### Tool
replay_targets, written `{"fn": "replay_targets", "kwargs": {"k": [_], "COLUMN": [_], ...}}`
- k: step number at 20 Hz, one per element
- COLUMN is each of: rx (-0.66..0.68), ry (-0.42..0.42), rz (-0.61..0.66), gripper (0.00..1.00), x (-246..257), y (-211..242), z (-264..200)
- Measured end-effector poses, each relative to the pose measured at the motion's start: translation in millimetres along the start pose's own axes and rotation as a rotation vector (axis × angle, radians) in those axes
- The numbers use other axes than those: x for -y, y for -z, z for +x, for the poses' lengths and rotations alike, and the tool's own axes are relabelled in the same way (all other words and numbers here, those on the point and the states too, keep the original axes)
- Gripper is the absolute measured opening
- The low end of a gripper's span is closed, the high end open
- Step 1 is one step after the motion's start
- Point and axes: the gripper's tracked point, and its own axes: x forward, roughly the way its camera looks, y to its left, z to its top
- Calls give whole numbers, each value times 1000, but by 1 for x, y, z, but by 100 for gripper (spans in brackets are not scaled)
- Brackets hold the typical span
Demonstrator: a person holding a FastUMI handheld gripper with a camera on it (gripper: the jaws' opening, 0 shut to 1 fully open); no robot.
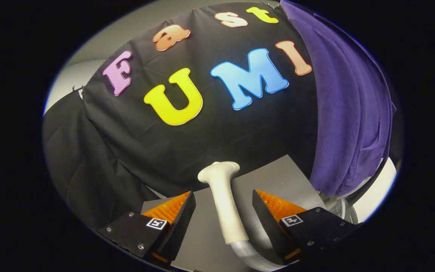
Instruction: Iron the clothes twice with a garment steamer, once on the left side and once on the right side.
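Your gripper (223, 211) hangs wide open over the garment steamer (225, 200), one finger on each side of its pale handle and neither touching it yet. The steamer lies on the grey tabletop (278, 177), head end pointing away from you toward the booth wall, w/ its hose (247, 255) curling off from the near end of the handle, between the fingers. The purple garment (346, 113) hangs beside and beyond the steamer, on the right-finger side, draped in long folds; whatever it hangs from can't be made out. A pale round base (340, 209) sits below its hem, just past the right finger.

The step in hand looks like the pick-up, so nothing of the two passes seems done. Do it well: centre the handle between the fingers before you close, since the handle sits nearer the left finger & slants a bit across the gap. Grip mid-handle, ahead of the hose joint, not on the hose itself, which would likely flex & slip. The smooth rounded handle may roll as the fingers meet it, so close slowly & check both sides bear on it. Once lifted, mind the hose drag as you swing the steamer head toward the garment, approx to one side of the cloth first.
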Motion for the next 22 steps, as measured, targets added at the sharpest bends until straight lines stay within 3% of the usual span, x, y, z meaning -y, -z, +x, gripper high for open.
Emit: {"fn": "replay_targets", "kwargs": {"k": [6, 10, 13, 18, 22], "rx": [-126, -172, -159, -168, -113], "ry": [40, 77, 86, 48, 97], "rz": [-5, -7, -22, -80, -157], "gripper": [90, 78, 62, 50, 40], "x": [3, 8, 9, 5, 7], "y": [21, 37, 35, 43, 38], "z": [59, 78, 80, 84, 85]}}
